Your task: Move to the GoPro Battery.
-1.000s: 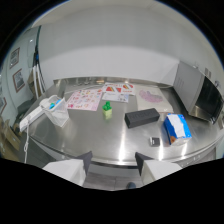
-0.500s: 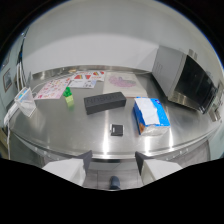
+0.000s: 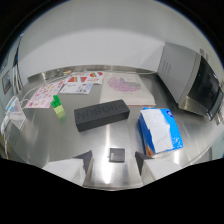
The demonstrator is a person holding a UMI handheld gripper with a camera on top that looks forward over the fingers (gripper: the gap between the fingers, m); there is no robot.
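The GoPro battery (image 3: 117,154) is a small dark square block lying flat on the steel table (image 3: 75,145). It sits level with the tips of my gripper (image 3: 114,166), in the gap between them, with space on both sides. The gripper is open and holds nothing. Its left finger (image 3: 86,161) and right finger (image 3: 142,161) show as pale shapes low in the gripper view.
A long black box (image 3: 101,114) lies just beyond the battery. A blue and white tissue pack (image 3: 161,131) is ahead to the right, a small green object (image 3: 58,106) to the left. Printed sheets (image 3: 75,86) and a patterned mat (image 3: 125,85) lie farther back. A microwave (image 3: 197,82) stands at the right.
The gripper has moved forward and down toward the table. The battery, black box and tissue pack have grown closer, and the battery now sits between the fingertips.
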